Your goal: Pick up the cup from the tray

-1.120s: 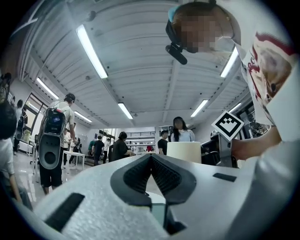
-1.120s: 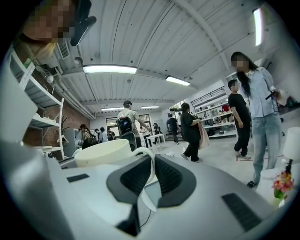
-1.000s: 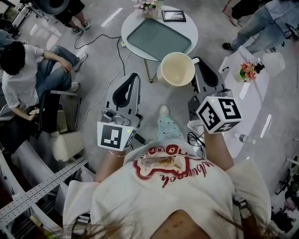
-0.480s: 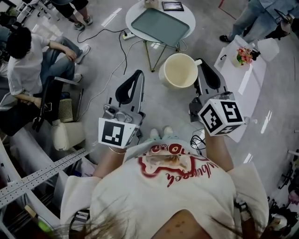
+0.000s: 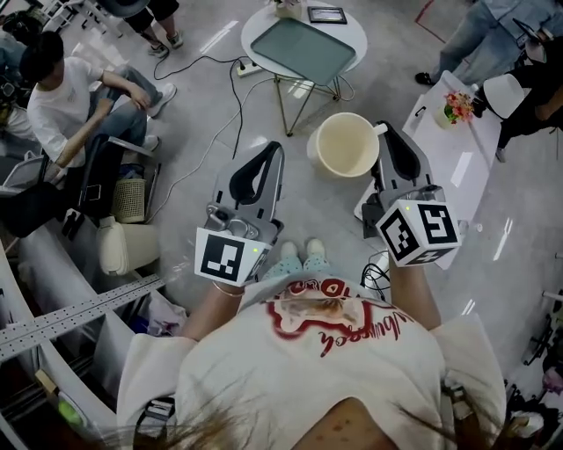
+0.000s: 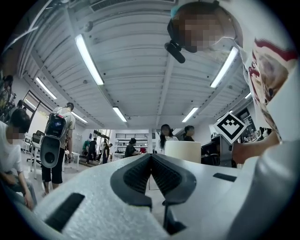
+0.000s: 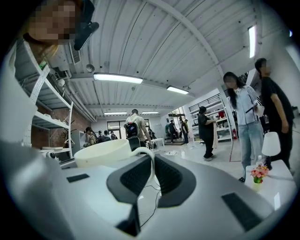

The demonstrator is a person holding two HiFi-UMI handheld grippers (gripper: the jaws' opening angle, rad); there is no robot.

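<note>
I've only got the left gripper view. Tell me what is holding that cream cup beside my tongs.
Observer: The right tongs are shut on the handle of the cream round cup.
Operator: Locate the tray.
Observer: The grey-green rectangular tray lies bare on the round white table ahead; the cup is held off it.
Operator: Check inside the cup.
Observer: The head view shows it empty.

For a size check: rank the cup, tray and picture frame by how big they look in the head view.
1-2. The tray and the cup: about alike, not rankable; the cup is nearer the camera.
3. The picture frame: clearly smallest.
</note>
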